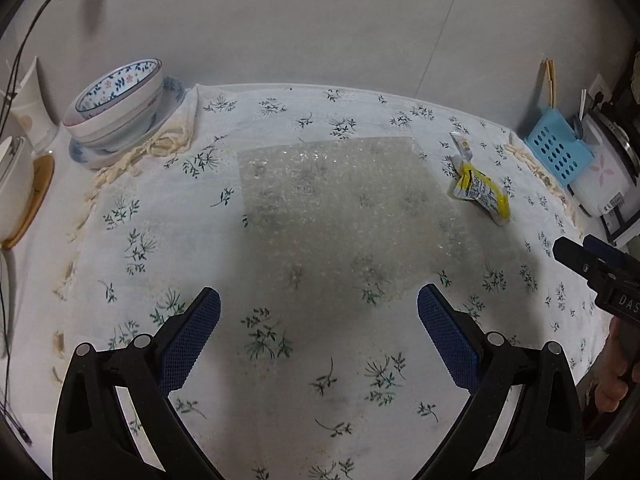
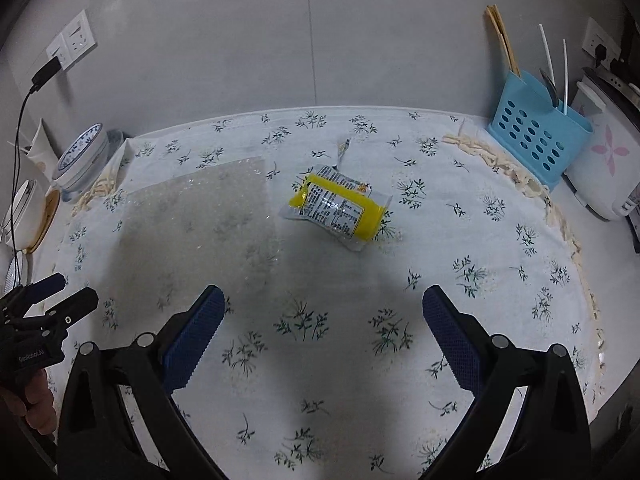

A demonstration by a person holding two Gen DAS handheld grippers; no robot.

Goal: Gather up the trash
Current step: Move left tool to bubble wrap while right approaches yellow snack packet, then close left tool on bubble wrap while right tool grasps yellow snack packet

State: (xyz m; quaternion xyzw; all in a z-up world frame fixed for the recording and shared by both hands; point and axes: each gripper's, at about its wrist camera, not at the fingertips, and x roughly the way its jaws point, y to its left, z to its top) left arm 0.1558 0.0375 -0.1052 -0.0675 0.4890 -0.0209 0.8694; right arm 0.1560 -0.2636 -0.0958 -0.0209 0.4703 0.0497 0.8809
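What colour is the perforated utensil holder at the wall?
Light blue, with oval holes; the utensil holder shows best in the right wrist view.

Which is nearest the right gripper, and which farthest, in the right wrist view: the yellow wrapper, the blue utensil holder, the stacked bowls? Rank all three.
Measured from the right gripper:
1. Yellow wrapper: just ahead, mid-cloth.
2. Blue utensil holder: far right, by the wall.
3. Stacked bowls: far left corner, slightly farther.

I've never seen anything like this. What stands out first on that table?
The yellow snack wrapper lies crumpled near the middle of the flowered tablecloth, with a clear bubble wrap sheet flat on its left. In front, both grippers hover open and empty: the left gripper and the right gripper.
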